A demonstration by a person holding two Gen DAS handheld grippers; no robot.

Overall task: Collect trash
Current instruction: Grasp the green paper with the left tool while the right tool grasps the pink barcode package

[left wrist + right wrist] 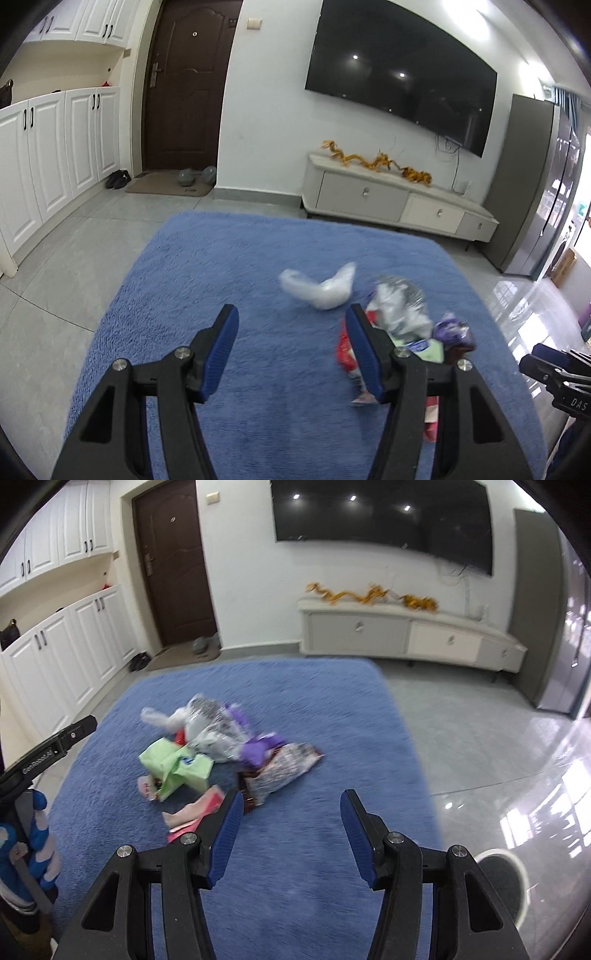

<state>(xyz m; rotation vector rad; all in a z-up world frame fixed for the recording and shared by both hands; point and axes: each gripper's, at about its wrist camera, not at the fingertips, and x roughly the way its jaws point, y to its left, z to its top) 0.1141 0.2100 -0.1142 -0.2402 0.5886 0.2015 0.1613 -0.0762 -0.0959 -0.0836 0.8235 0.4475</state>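
A heap of trash lies on a blue shaggy rug [207,280] [332,709]. It holds a white plastic bag [325,288] [162,718], a clear crinkled bag [399,306] [214,731], a green packet [177,766], purple wrappers [452,330] [258,747], a silvery snack bag [284,771] and red and pink wrappers [345,352] [199,808]. My left gripper [291,321] hovers open over the rug, the heap at its right finger. My right gripper [291,805] is open too, the heap ahead to its left. Nothing is between either pair of fingers.
A white TV cabinet [399,199] [406,631] with a gold dragon ornament [376,162] stands under a wall TV [402,74]. A dark door [184,88], doormat [168,182] and shoes [118,179] lie far left. White cupboards [55,155] line the left wall. Grey tiles surround the rug.
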